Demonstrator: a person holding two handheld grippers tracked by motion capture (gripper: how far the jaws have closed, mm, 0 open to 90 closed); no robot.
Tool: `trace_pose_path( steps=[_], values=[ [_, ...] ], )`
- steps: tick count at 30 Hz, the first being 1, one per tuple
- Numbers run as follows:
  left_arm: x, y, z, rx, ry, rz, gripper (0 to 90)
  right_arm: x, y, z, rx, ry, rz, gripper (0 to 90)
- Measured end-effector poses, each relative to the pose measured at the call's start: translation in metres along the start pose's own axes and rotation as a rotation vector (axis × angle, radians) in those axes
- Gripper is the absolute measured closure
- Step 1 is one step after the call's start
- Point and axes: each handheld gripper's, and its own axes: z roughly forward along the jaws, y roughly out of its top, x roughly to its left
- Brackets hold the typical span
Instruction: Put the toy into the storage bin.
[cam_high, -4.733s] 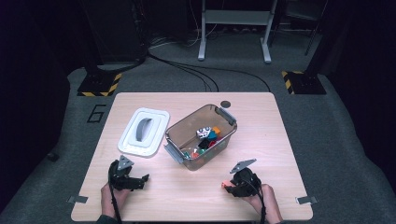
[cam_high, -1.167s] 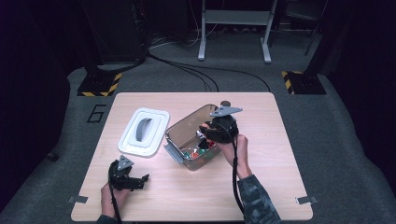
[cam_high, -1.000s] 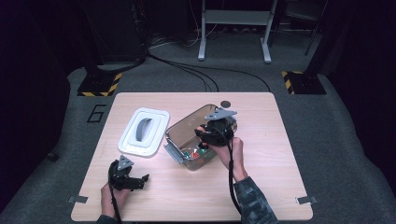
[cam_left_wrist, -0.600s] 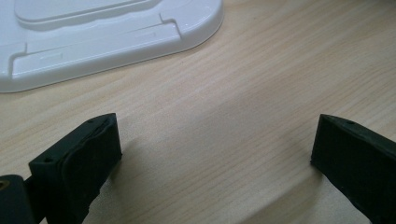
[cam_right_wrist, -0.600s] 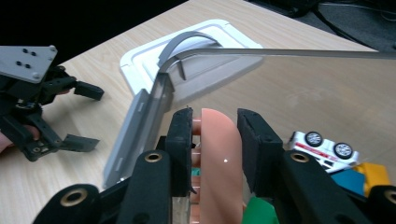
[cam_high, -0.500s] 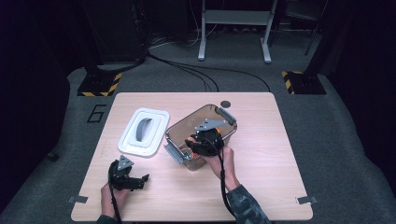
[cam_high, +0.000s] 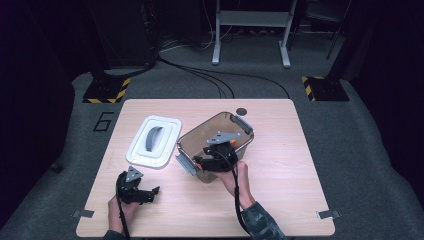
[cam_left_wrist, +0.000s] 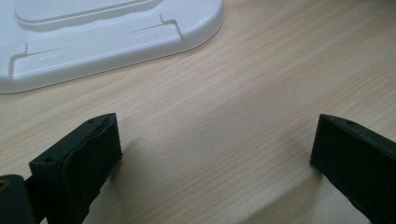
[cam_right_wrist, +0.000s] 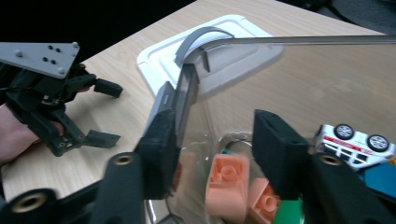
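- one clear plastic bin (cam_high: 200, 145), around 12 o'clock on the table (cam_high: 280, 190)
- one white lid (cam_high: 154, 141) at about 10 o'clock
- two grippers
- one toy car (cam_right_wrist: 352, 140) in the bin
- two peach bricks (cam_right_wrist: 227, 182) that I can make out

Table lit from above, surroundings dark; close-ups soft, slightly blurred.

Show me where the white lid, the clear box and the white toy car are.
white lid (cam_high: 161, 152), high view, its flat rim.
clear box (cam_high: 197, 138), high view, its left wall.
white toy car (cam_right_wrist: 357, 144), right gripper view, its side.
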Motion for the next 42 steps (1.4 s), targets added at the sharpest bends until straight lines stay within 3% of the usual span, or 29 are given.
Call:
trace_pose_path(
  steps=[8, 12, 19, 30, 42],
  values=[
    [0.0, 0.0, 0.0, -0.003, 0.002, 0.002, 1.7, -0.009, -0.002, -0.021, -0.044, -0.046, 0.026, 22.9],
    [0.0, 0.0, 0.0, -0.002, 0.002, 0.002, 1.7, -0.016, -0.006, -0.034, -0.052, -0.071, 0.018, 17.2],
    [0.0, 0.0, 0.0, -0.003, 0.002, 0.002, 1.7, -0.03, -0.021, -0.057, -0.044, -0.128, 0.011, 13.9],
    [0.0, 0.0, -0.001, 0.006, -0.001, 0.004, 1.7, -0.057, -0.064, -0.082, -0.023, -0.221, 0.061, 9.9],
    [0.001, 0.001, 0.0, 0.004, 0.0, 0.006, 1.7, -0.081, -0.117, -0.084, 0.034, -0.318, 0.125, 6.9]
  ],
)
